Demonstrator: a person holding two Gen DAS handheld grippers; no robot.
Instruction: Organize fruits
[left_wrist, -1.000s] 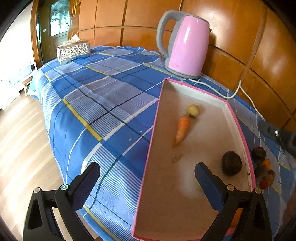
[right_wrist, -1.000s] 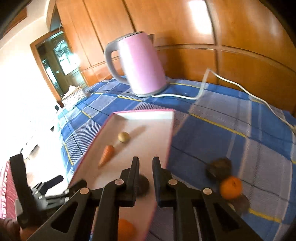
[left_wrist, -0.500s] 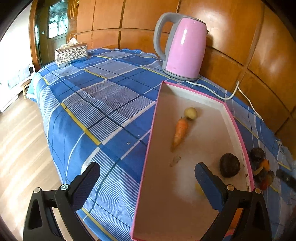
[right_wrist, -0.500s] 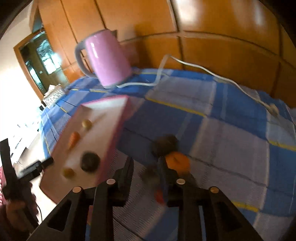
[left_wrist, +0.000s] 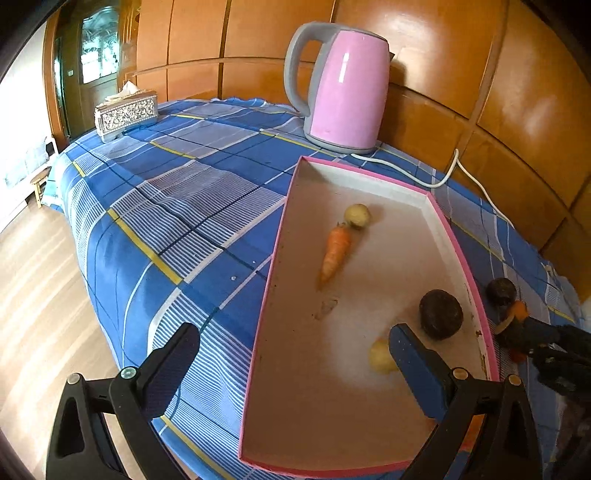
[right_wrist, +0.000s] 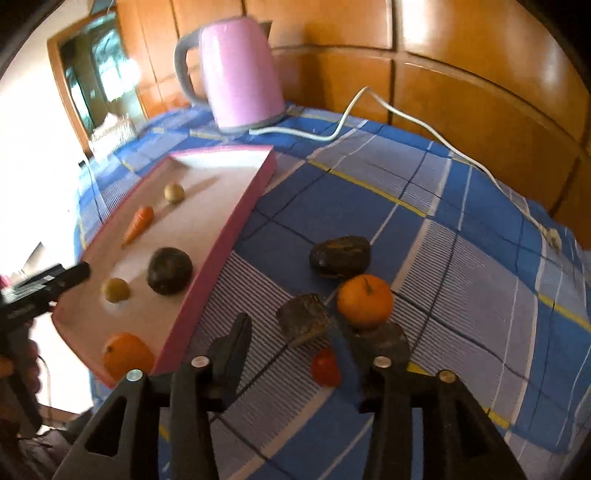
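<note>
Now right gripper (right_wrist: 291, 343) off the tray (right_wrist: 229, 229), fingers newly parted around brown chunk (right_wrist: 303, 319).

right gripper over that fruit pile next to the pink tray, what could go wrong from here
The right gripper, its jaws just opened and empty, hovers over a tight cluster: a brown chunk, a small red fruit and an orange lie close together, so closing may pinch two things or knock the orange rolling. The pink tray wall stands close to the left finger and could get bumped.
</note>
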